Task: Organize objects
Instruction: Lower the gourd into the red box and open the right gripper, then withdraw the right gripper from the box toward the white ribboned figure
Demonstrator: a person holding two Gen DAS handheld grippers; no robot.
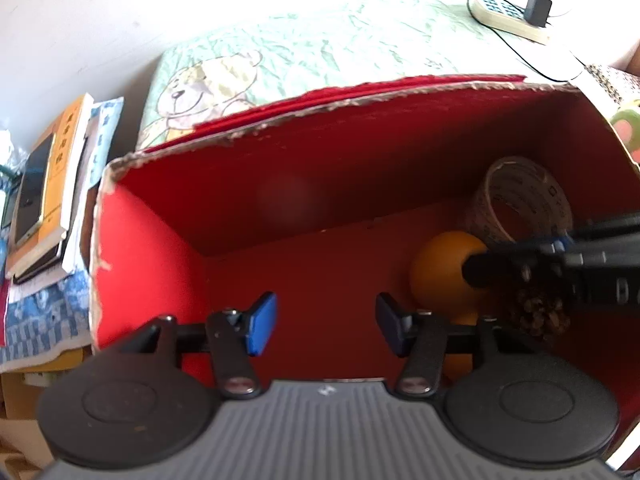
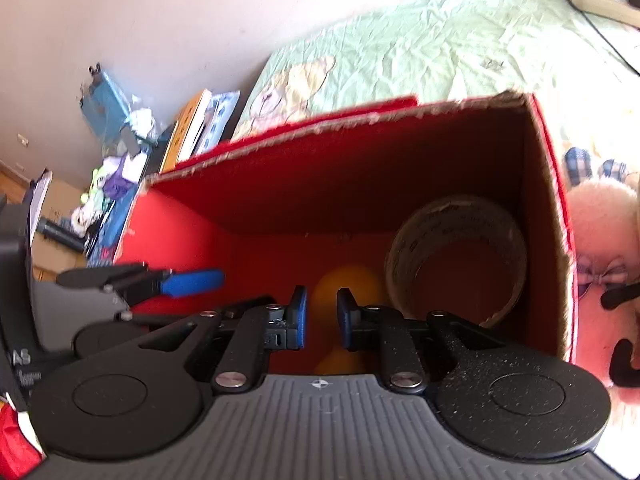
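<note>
A red cardboard box (image 1: pixel 280 184) stands open on the bed; it also shows in the right wrist view (image 2: pixel 280 184). Inside lie an orange ball (image 1: pixel 440 268), a tape roll (image 1: pixel 520 200) and a pine cone (image 1: pixel 540 316). My left gripper (image 1: pixel 326 324) is open and empty over the box's left half. My right gripper (image 2: pixel 322 316) hangs just above the orange ball (image 2: pixel 344 284), jaws a narrow gap apart, holding nothing. The tape roll (image 2: pixel 456 256) leans in the box's right corner. The right gripper reaches in from the right in the left wrist view (image 1: pixel 520 260).
A green bedsheet with a bear print (image 1: pixel 304 52) lies behind the box. A power strip with a charger (image 1: pixel 512 12) sits at the far right. Books and a phone (image 1: pixel 44 192) are stacked at the left. A pink plush toy (image 2: pixel 600 232) lies right of the box.
</note>
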